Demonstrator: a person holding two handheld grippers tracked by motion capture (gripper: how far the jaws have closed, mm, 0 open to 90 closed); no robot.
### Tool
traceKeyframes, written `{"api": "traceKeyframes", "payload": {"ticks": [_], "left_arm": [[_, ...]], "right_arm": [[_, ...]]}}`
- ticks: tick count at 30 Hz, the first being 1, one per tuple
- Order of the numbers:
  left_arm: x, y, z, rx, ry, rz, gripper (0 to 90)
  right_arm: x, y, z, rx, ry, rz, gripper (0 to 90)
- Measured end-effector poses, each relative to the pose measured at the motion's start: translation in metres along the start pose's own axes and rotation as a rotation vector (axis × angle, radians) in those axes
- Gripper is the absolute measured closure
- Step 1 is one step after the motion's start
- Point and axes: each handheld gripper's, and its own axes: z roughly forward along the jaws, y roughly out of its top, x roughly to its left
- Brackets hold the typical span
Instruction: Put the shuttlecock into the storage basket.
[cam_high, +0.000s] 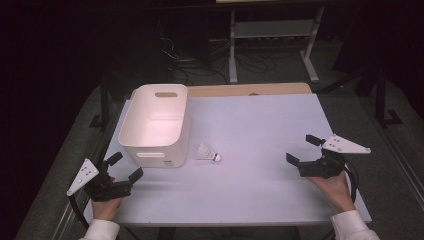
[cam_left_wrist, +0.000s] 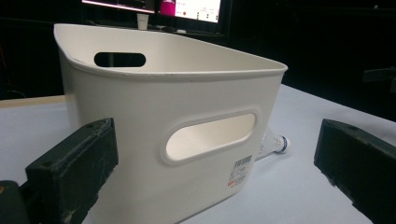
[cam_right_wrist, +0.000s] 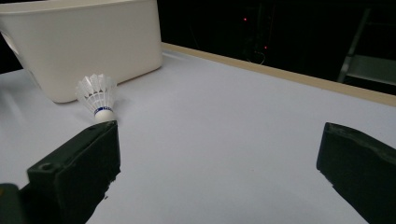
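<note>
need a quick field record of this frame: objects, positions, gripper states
surface: white table top
bin: white bin, upright, empty, left of centre
shuttlecock: shuttlecock lying on its side right of the bin, cork end pointing away from it
contact: whether it touches the bin cannot be told
left gripper: left gripper open, holds nothing, facing the bin
right gripper: right gripper open, holds nothing, at the right edge

Pale lavender-white table (cam_high: 260, 125) with a wooden strip along the far edge, filling the middle of the high view. Left of centre, a white bin (cam_high: 155, 125) with handle slots, standing upright. Just right of the bin's near corner, a shuttlecock (cam_high: 208, 153) lying on its side, cork toward the right.
</note>
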Motion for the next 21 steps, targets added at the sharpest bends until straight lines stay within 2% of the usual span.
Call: {"api": "traceKeyframes", "payload": {"ticks": [5, 8, 13, 17, 21], "left_arm": [[-0.0017, -0.0001, 0.0015, 0.008, -0.002, 0.012, 0.0], [-0.0013, -0.0005, 0.0014, 0.011, -0.007, 0.004, 0.0], [0.0001, -0.0006, 0.0007, 0.012, -0.004, 0.000, 0.0], [-0.0005, -0.0007, 0.0003, 0.013, -0.003, 0.000, 0.0], [0.0002, -0.0010, 0.0003, 0.012, -0.020, -0.013, 0.0]], "right_arm": [[-0.0001, -0.0014, -0.0016, 0.001, -0.001, 0.003, 0.0], [0.0000, -0.0020, -0.0028, 0.027, -0.005, 0.006, 0.0], [-0.0002, -0.0015, -0.0041, 0.032, -0.002, 0.021, 0.0], [-0.0002, -0.0010, -0.0033, 0.040, -0.001, 0.016, 0.0], [0.0027, -0.0001, -0.0009, 0.063, 0.007, 0.010, 0.0]]}}
